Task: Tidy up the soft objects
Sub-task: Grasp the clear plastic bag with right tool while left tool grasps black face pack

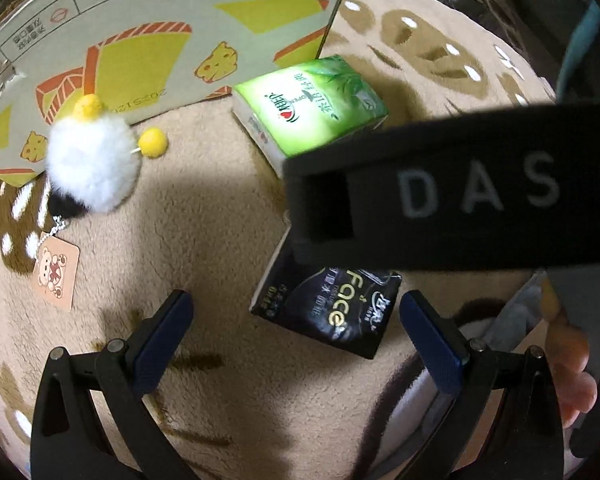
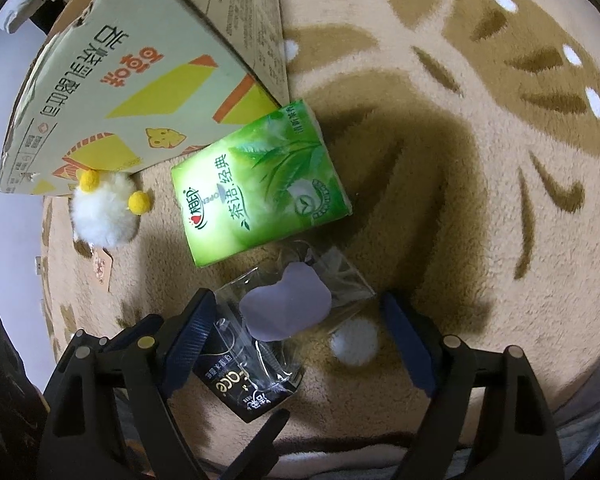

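Observation:
A green tissue pack (image 1: 312,106) (image 2: 256,184) lies on the beige plush rug beside a cardboard box (image 1: 140,40) (image 2: 132,88). A black tissue pack (image 1: 332,312) (image 2: 248,388) lies nearer. A clear bag with a lilac puff (image 2: 284,308) rests partly on the black pack. A white fluffy toy with yellow balls (image 1: 96,160) (image 2: 104,212) leans against the box. My left gripper (image 1: 296,320) is open and empty just short of the black pack. My right gripper (image 2: 300,328) is open around the clear bag, above it; its black body (image 1: 460,196) crosses the left wrist view.
The rug (image 1: 204,216) (image 2: 440,200) has brown mushroom patterns. A paper tag with a bear (image 1: 56,274) hangs from the toy by a chain. A white pompom (image 2: 354,340) lies on the rug near my right gripper. A hand (image 1: 572,364) shows at the right edge.

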Available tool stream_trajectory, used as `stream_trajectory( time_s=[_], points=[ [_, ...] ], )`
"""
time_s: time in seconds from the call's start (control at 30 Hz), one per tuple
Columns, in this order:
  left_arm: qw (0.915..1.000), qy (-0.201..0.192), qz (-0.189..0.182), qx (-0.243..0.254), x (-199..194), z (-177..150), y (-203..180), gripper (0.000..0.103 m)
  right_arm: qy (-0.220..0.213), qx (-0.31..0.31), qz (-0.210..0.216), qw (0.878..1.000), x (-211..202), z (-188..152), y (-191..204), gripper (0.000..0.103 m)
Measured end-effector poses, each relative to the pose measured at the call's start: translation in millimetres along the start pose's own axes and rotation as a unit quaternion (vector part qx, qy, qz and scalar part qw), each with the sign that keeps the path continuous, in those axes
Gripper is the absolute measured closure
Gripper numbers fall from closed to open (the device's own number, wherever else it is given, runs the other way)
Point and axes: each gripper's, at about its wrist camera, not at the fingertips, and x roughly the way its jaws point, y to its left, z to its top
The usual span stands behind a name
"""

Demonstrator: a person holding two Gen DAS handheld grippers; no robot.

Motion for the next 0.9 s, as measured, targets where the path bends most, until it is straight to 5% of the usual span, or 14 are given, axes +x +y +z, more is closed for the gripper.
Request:
stream_trajectory(
  time_s=[0.37,0.7,0.9],
  points=[
    [0.9999,-0.002,0.003,0.014,-11,-12,7,0.001,0.001,-0.013,-0.024,1.0,0,-4,6,0.016],
    [0.9989,-0.019,0.012,0.04,-13,-18,4,0.003,0.003,-0.002,-0.002,1.0,-10,0,-3,0.045],
    [0.9986,-0.012,0.01,0.051,-14,-18,-2,0.005,-0.018,0.001,0.009,1.0,-24,1,-10,0.086]
  ],
)
